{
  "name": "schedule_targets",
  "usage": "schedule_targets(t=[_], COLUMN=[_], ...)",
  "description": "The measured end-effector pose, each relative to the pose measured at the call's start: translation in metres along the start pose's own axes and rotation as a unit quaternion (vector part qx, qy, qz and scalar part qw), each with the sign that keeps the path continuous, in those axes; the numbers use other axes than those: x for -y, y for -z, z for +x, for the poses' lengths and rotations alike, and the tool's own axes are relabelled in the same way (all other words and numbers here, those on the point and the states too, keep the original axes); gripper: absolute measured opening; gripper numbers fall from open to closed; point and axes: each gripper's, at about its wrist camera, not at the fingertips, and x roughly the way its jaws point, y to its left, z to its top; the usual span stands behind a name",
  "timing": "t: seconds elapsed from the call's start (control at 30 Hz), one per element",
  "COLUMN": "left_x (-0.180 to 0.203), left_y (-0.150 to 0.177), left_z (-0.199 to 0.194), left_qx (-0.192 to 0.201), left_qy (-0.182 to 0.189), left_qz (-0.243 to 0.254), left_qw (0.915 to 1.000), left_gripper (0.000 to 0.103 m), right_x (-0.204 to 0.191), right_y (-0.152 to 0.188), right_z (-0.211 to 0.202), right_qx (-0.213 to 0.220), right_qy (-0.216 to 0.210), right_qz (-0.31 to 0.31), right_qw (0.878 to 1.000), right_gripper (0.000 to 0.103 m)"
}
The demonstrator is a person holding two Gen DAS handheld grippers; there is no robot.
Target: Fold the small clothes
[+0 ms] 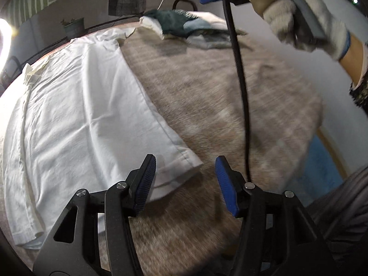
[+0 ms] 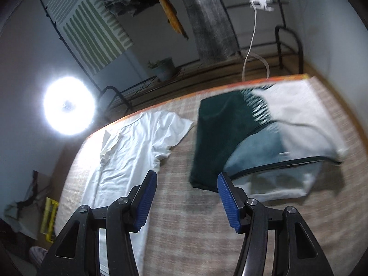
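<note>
Nearest in the left wrist view we see the left black gripper with blue ribbed pads [image 1: 185,177], jaws spread wide apart and holding nothing, hovering just above the hem corner of the white short-sleeved cotton shirt [image 1: 76,119]. That shirt lies flat and unfolded on the beige plaid woven table cover [image 1: 218,96], collar toward the far edge. A black cable [image 1: 239,69] hangs across the view just right of the gripper. Up right, we see the gloved right hand [image 1: 292,11] gripping the handle of the other tool. Further back sits a stack of folded clothes, dark green on top over pale blue and white [image 1: 184,26]. In the right wrist view the right black gripper with blue pads [image 2: 187,195] is also spread open and empty, above the bare cover between the white shirt and the folded stack, which lies just right of it. Beyond the table edge we see a small potted plant [image 2: 163,67], a bright round lamp [image 2: 69,105] and a green-striped wall hanging [image 2: 92,30].
</note>
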Motion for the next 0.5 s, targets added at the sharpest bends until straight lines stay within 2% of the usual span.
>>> schedule_targets(t=[0.03, 0.07, 0.13, 0.2, 0.33, 0.5], left_x=[0.000, -0.001, -0.009, -0.019, -0.037, -0.045], left_y=[0.000, 0.000, -0.001, -0.005, -0.011, -0.013], left_z=[0.004, 0.008, 0.009, 0.006, -0.007, -0.017], left_qx=[-0.001, -0.001, 0.006, 0.006, 0.028, 0.044], left_qy=[-0.009, -0.022, -0.011, 0.018, 0.071, 0.082], left_qz=[0.003, 0.006, -0.005, -0.043, -0.110, -0.130], left_qw=[1.0000, 0.9997, 0.9999, 0.9989, 0.9910, 0.9872], left_gripper=[0.043, 0.022, 0.005, 0.003, 0.003, 0.003], right_x=[-0.003, -0.006, -0.019, -0.031, -0.046, -0.040], right_y=[-0.001, -0.003, -0.006, -0.008, -0.016, -0.025], right_z=[0.010, 0.019, 0.040, 0.061, 0.112, 0.167], right_qx=[-0.006, -0.011, -0.025, -0.039, -0.068, -0.087], right_qy=[-0.010, -0.018, -0.027, -0.034, -0.035, 0.013], right_qz=[0.002, 0.001, -0.008, -0.012, 0.004, 0.054], right_qw=[1.000, 1.000, 0.999, 0.999, 0.997, 0.995], right_gripper=[0.058, 0.058, 0.058, 0.058, 0.058, 0.058])
